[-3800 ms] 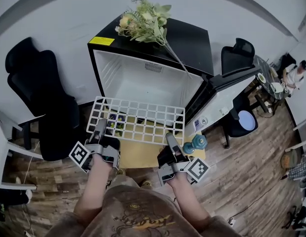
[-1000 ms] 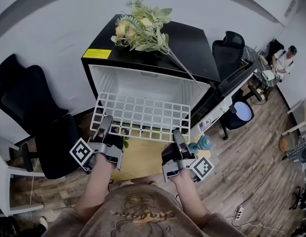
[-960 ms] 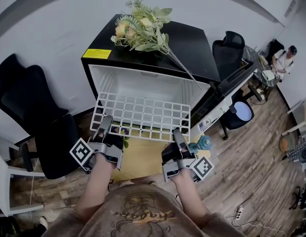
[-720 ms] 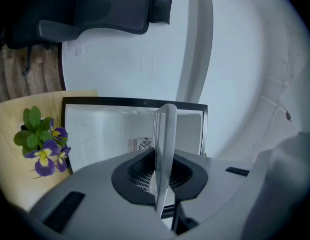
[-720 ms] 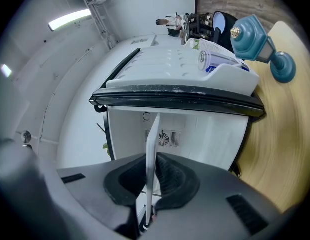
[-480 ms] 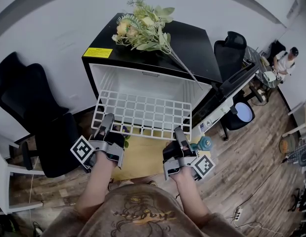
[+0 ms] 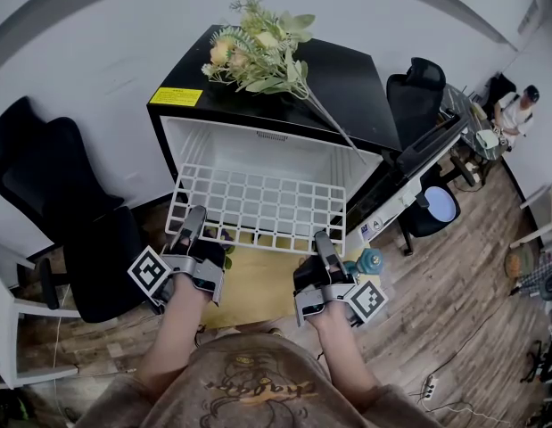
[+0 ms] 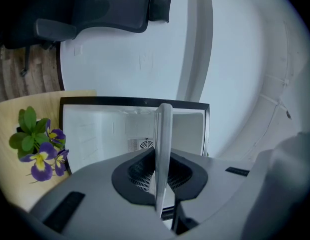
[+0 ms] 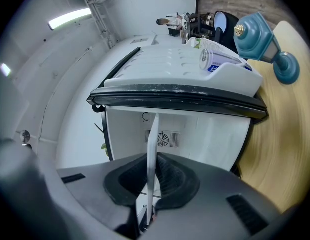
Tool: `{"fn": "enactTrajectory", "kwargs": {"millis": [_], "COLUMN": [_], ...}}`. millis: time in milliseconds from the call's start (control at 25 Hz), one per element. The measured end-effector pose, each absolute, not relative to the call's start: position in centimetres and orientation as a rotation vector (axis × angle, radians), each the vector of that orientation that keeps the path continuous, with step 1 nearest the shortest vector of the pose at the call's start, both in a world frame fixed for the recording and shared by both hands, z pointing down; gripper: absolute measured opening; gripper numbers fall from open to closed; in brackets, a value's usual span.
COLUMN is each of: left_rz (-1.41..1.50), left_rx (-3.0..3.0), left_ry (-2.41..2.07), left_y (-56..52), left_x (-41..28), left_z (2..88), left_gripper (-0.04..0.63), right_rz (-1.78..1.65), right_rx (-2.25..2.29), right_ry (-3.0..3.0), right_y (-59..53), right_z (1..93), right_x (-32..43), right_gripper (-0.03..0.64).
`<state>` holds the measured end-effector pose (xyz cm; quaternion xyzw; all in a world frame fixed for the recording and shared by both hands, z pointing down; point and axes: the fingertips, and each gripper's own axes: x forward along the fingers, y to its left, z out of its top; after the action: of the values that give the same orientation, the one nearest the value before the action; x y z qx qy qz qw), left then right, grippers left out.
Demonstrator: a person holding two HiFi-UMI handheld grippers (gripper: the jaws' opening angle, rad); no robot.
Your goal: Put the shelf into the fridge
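The shelf [image 7: 254, 205], clenched in the fingers [image 8: 134, 176] of left gripper [image 7: 195, 216] and right gripper [image 7: 322, 241], is best kept level — fed squarely into the fridge [image 7: 267, 154].

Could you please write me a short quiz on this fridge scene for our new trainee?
1. True or false: the white wire grid shelf already lies fully inside the black mini fridge.
2. Of the left tool and the right tool, which is clamped on the shelf's near edge? A. left only B. right only C. both
3. What lies on top of the fridge?
Key: 1. False: it is held at the fridge's open front. 2. C. 3. A bouquet of pale flowers with green leaves.
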<state>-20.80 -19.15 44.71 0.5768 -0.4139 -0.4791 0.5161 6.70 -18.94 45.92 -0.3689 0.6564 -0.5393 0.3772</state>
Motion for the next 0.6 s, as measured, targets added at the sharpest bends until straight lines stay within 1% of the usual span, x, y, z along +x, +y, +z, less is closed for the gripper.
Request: {"fn": "enactTrajectory", "kwargs": {"millis": [600], "left_rz": [-1.164], "left_rx": [1.338], "left_ry": [-0.991], "left_y": [-21.6], "left_x": [-21.0], "left_z": [45.1], "left_gripper": [0.049], "right_rz": [-1.381], "right_rx": [-0.938], "right_ry": [1.680], "right_y": [-21.1], "right_z": [45.7], "right_x": [6.5], "right_gripper": [0.026]}}
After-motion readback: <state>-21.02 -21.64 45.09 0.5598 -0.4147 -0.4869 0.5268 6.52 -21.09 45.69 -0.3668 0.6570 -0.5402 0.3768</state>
